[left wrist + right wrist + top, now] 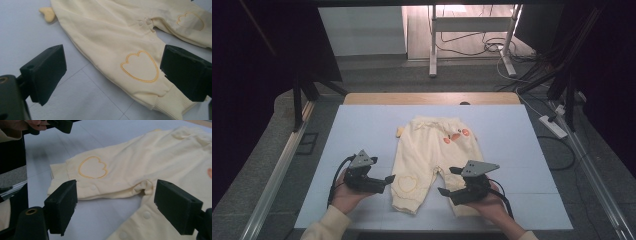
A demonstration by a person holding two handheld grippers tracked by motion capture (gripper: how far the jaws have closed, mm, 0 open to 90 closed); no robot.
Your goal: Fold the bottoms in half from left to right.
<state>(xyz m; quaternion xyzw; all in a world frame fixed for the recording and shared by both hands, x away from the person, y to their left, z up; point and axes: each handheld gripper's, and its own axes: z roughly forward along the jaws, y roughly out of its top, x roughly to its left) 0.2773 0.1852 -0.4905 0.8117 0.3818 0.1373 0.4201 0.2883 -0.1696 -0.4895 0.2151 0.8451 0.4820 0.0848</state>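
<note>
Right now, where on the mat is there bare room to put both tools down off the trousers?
The pale blue mat is bare left of the cream trousers, behind the left tool. It is bare too on the right, beyond the right tool toward the mat's edge. Crowded: the near middle, where both open tools flank the trouser legs.

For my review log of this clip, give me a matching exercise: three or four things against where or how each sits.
Things:
1. baby trousers
2. left gripper
3. right gripper
4. heart outline

States:
A. stitched near a cuff
B. open, beside the outer edge of one leg
C. lying flat on the pale blue mat
D. open, above the other leg's cuff

Pairs: 1-C, 2-B, 3-D, 4-A
</note>
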